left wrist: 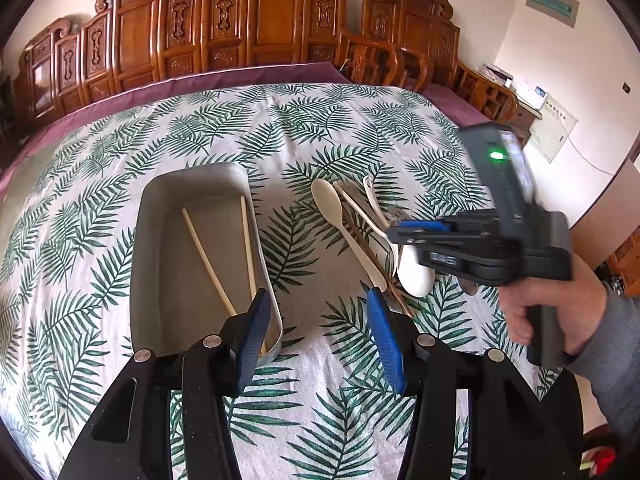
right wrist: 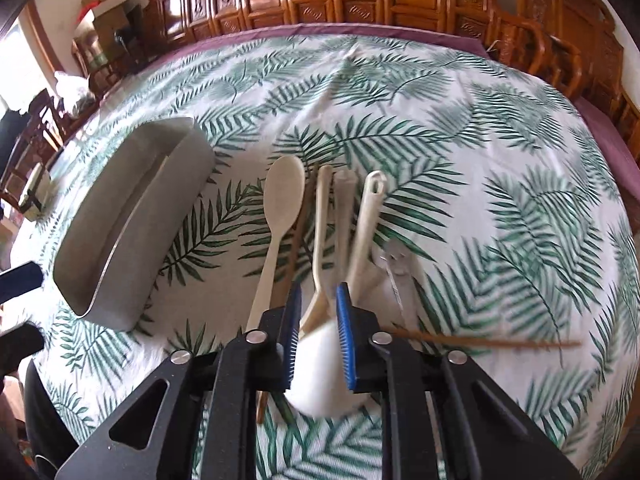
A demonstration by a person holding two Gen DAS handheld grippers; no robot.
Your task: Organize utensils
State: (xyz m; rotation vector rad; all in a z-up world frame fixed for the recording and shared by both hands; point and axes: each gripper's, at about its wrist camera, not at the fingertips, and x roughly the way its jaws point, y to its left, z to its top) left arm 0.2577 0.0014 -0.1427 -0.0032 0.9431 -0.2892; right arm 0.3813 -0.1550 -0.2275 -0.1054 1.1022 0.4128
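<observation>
Landmark: the grey rectangular metal tray [left wrist: 160,240] on the worktop covered by a white cloth with green fern print [left wrist: 320,128].

**Completed.** Two pale slender chopsticks [left wrist: 208,258] lie inside the tray, their near ends converging toward its near right corner. No other utensil is visible in the tray.

**Outstanding.** A pile of utensils lies on the cloth to the right of the tray, apart from it. It comprises:
- a cream plastic spoon with an oval bowl [right wrist: 285,184], nearest the tray;
- a thin brown wooden chopstick [right wrist: 298,236] just beside it;
- several white long-handled spoons [right wrist: 362,220], overlapping;
- a small metal fork [right wrist: 398,264], blurred, on the far side of the pile from the tray;
- a second brown chopstick [right wrist: 500,342], lying crosswise beyond the pile.

**Gripper status.**
- The left hand-held gripper [left wrist: 320,320] is released and half spread, empty, hanging over the cloth at the tray's near right corner.
- The right hand-held gripper [right wrist: 318,312] has its jaws narrowed around the rounded white bowl of a ceramic spoon [right wrist: 320,376] in the pile. The blue pads [right wrist: 345,320] flank the bowl closely; firm contact cannot be confirmed because of blur.

**Assessment.** The task is at an early stage: most utensils remain outside the tray.
</observation>
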